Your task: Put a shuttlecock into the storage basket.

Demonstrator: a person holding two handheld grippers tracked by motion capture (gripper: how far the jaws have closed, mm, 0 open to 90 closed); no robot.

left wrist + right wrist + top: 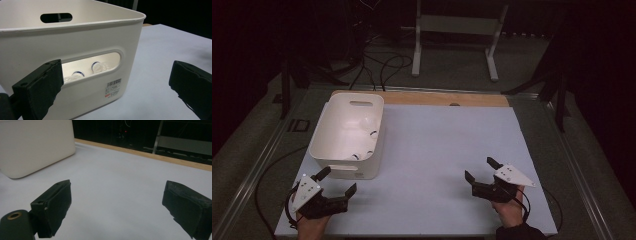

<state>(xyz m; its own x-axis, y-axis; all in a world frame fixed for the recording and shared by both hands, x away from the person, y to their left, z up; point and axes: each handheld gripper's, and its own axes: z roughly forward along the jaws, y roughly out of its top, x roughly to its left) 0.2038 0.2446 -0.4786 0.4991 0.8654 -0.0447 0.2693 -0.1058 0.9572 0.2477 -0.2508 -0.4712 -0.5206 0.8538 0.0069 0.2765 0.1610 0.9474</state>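
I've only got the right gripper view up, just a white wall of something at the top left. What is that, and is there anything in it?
Observer: It's a white bin with open top and cut-out handles. The high view shows small white round pieces with dark rims lying inside.
Operator: Where's the left gripper relative to it?
Observer: The left gripper sits just in front of the bin's near wall, jaws wide open, not touching it.
Operator: Does its camera see the contents?
Observer: Yes, through the near handle slot two of the blue-rimmed pieces show.
Operator: And my gripper?
Observer: The right gripper is open over bare white table, well to the bin's right.
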